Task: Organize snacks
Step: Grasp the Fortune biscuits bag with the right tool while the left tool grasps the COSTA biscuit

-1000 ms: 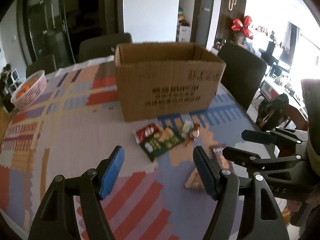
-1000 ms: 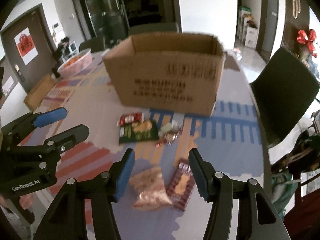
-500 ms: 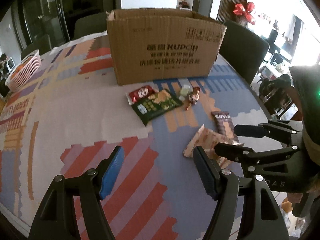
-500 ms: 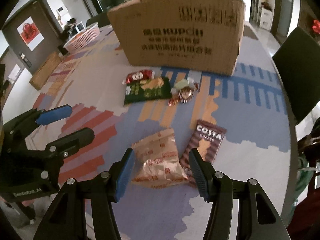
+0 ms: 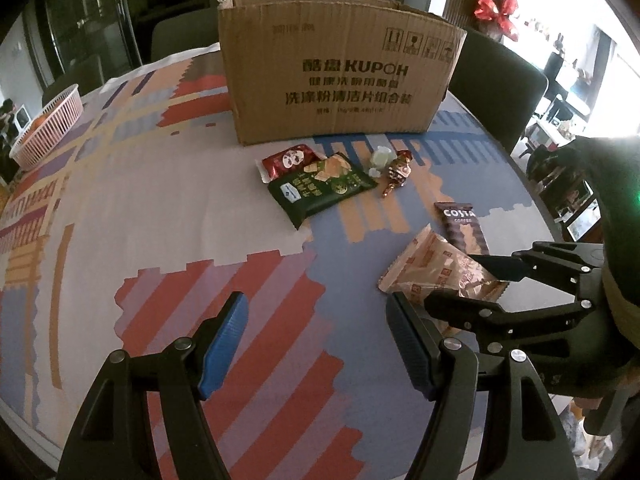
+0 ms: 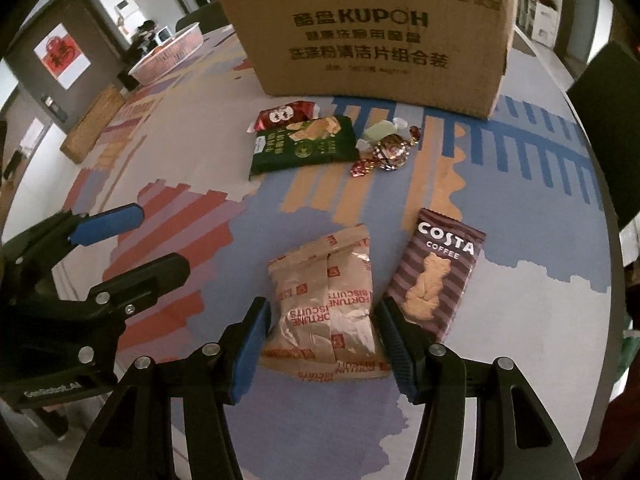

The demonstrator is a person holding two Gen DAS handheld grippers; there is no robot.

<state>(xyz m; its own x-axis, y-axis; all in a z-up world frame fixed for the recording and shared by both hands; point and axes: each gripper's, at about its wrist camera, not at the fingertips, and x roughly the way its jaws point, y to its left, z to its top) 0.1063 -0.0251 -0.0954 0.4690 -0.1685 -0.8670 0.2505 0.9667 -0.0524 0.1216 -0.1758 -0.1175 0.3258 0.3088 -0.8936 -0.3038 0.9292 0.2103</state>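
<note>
While the right wrist view shows the right gripper point(image 6: 320, 336) closing its fingers around the Fortune Biscuits packet point(image 6: 324, 300) on the surface point(image 6: 540, 320), pads not yet pressing, the left wrist view shows the left gripper point(image 5: 316, 344) released over bare cloth. Whether the cardboard box point(image 5: 340, 80) holds anything is hidden; the pink basket point(image 5: 48, 124) holds something orange.

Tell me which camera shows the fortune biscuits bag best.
The right wrist view: the fortune biscuits bag lies whole between the closing right gripper, label readable. In the left wrist view the right gripper's fingers cover part of it.
</note>
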